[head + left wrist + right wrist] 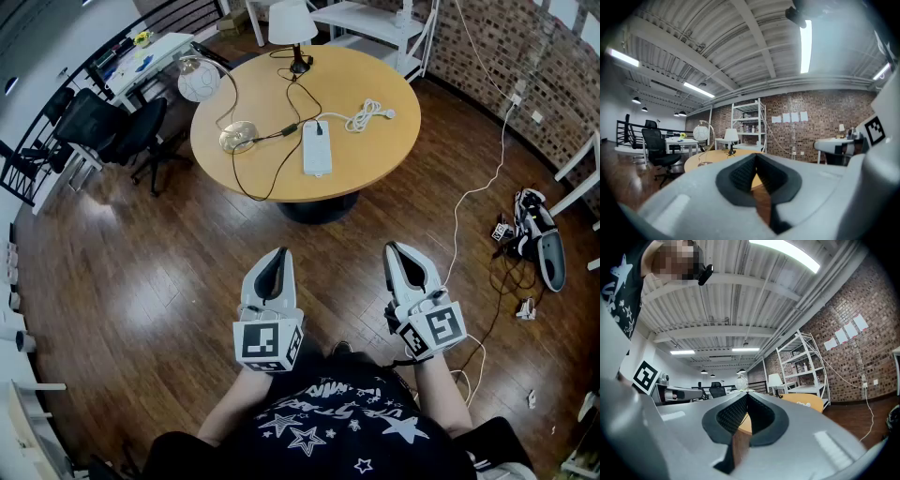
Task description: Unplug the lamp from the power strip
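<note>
A white power strip lies on the round wooden table, with a dark plug in its far end. Black cords run from it to a white-shaded lamp at the table's far edge and to a globe lamp with a brass base at the left. My left gripper and right gripper are held side by side over the floor, well short of the table. Both are shut and hold nothing. The left gripper view shows both lamps far ahead beyond the closed jaws.
A coiled white cable lies right of the strip. Black office chairs stand left of the table, a white shelf unit behind it. A white cord crosses the floor at the right toward a wall socket, near a grey-white device and loose cables.
</note>
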